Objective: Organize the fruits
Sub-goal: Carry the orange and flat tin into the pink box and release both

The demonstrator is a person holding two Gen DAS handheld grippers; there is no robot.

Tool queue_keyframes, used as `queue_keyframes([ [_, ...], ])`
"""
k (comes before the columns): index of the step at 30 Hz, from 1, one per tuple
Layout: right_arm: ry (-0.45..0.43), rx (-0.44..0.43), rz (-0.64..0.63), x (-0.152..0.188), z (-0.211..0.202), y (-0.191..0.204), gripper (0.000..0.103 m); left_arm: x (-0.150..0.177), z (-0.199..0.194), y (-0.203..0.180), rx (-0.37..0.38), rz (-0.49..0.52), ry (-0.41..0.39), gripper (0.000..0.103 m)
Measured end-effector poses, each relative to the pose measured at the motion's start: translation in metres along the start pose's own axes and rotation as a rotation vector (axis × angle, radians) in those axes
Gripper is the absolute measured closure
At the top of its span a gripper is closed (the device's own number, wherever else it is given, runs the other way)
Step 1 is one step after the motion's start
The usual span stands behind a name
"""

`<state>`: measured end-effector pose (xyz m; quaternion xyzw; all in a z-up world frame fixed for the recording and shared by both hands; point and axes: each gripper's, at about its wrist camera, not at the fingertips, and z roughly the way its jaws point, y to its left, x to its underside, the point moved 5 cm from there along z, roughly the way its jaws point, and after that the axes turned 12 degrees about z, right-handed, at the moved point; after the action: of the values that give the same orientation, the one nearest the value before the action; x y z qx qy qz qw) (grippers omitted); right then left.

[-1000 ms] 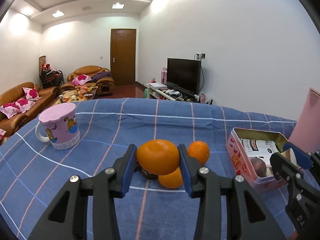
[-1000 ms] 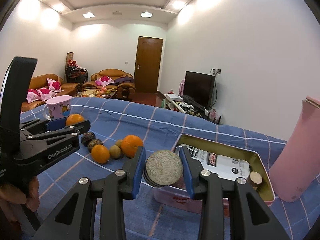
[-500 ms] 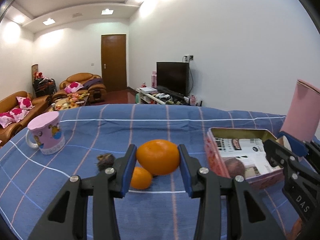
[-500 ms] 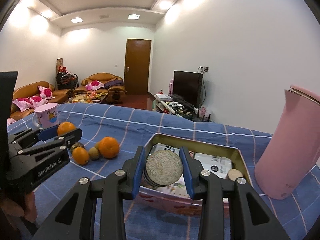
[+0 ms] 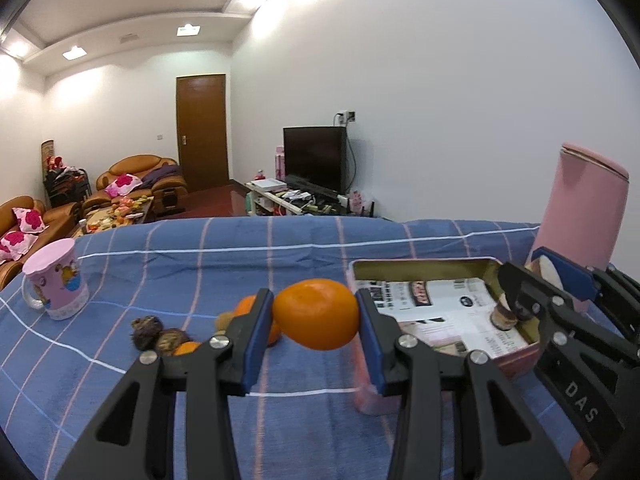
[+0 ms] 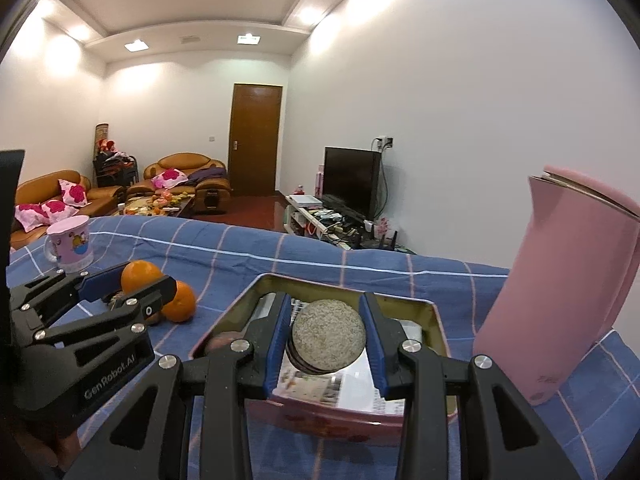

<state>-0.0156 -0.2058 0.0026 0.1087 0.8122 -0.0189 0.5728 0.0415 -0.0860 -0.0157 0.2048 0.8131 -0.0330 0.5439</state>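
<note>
My left gripper (image 5: 316,316) is shut on an orange (image 5: 317,314), held above the blue cloth just left of the pink tin box (image 5: 516,364). My right gripper (image 6: 327,336) is shut on a round brownish halved fruit (image 6: 328,334), held over the open tin box (image 6: 328,420), which is lined with printed paper. The right gripper also shows in the left wrist view (image 5: 532,280) over the tin's right end. More oranges (image 5: 245,305) and dark wrinkled fruits (image 5: 147,330) lie on the cloth to the left. Another orange (image 6: 180,301) lies beside the tin.
A pink mug (image 5: 56,280) stands at the far left of the table. A tall pink kettle (image 6: 568,288) stands right of the tin. A small round item (image 5: 505,316) sits inside the tin. The blue striped cloth (image 5: 280,420) covers the table.
Both grippers have moved right toward the tin with their fruits. The right gripper now hangs over the tin's inside; the left gripper is closer to its left wall.
</note>
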Motion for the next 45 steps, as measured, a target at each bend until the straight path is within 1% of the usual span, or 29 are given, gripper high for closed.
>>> queue_keyframes([
  [14, -0.003, 0.076, 0.061, -0.012, 0.007, -0.050, 0.066, -0.015, 0.013, -0.049, 0.048, 0.048, 0.004, 0.059],
  [24, 0.009, 0.107, 0.123, -0.019, 0.013, -0.080, 0.066, -0.025, 0.024, -0.079, 0.082, 0.069, 0.005, 0.059],
  [35, 0.029, 0.141, 0.150, -0.021, 0.028, -0.088, 0.065, -0.034, 0.045, -0.096, 0.112, 0.055, 0.041, 0.059],
  [40, 0.040, 0.162, 0.122, -0.019, 0.038, -0.085, 0.065, -0.034, 0.055, -0.096, 0.125, 0.048, 0.075, 0.059],
  [45, 0.101, 0.151, 0.125, -0.014, 0.057, -0.083, 0.065, -0.032, 0.063, -0.093, 0.125, 0.046, 0.117, 0.059],
])
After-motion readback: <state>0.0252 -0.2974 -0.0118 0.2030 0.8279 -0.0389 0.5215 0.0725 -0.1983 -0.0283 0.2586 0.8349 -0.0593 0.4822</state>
